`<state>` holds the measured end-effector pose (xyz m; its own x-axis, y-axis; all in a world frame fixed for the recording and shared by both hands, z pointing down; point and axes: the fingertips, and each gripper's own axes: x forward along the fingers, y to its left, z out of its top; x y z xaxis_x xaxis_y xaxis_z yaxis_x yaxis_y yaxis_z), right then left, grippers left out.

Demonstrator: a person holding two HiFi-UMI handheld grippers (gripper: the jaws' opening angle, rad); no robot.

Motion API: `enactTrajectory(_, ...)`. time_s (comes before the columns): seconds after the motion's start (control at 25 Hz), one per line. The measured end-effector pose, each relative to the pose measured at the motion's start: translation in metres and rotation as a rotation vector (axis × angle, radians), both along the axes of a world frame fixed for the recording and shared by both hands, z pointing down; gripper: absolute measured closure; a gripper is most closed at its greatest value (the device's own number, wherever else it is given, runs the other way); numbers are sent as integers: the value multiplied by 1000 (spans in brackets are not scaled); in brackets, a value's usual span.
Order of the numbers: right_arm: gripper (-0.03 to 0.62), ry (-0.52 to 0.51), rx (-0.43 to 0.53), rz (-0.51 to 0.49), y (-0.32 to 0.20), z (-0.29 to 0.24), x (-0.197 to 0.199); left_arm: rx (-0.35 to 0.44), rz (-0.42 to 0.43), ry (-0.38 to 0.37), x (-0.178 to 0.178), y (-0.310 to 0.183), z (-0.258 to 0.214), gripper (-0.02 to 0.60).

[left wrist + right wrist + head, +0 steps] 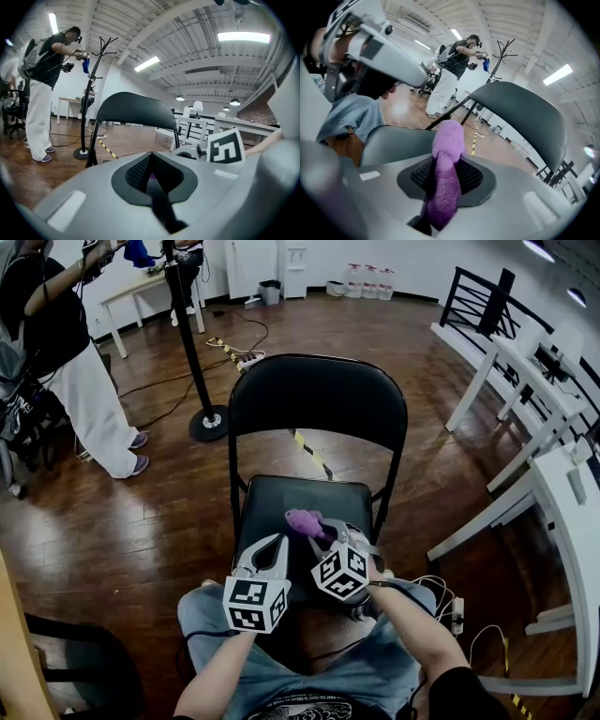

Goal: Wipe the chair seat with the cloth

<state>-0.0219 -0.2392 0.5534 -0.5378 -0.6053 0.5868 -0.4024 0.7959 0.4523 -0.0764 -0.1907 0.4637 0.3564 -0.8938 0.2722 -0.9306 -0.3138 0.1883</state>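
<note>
Right hand-held gripper is clamped tight on the purple cloth. The cloth's bunched into a roll lying along the jaws, fat end poking out past the tips toward the backrest. Left hand-held gripper sits just beside it, jaws pressed together with nothing in them as far as I can see. Both hang over the front part of the black chair seat; can't tell if the cloth actually touches it. Further back there's a coat stand on the wood floor, plus a person in white trousers off to the left.
</note>
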Motion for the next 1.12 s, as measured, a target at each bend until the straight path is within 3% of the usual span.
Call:
enactTrajectory(0.28,502,69,55,62,-81,1,22,10,35,-5,12,-8,-2,578)
enactTrajectory(0.6,502,147,-7,126,-140,49,46,-28,31,-17,7,-18,9,577)
enactTrajectory(0.76,503,176,6,167,-169,66,57,-51,21,-14,4,-28,18,577)
enactTrajectory(1.12,503,209,-38,161,-171,93,66,-84,33,-16,17,-38,34,577)
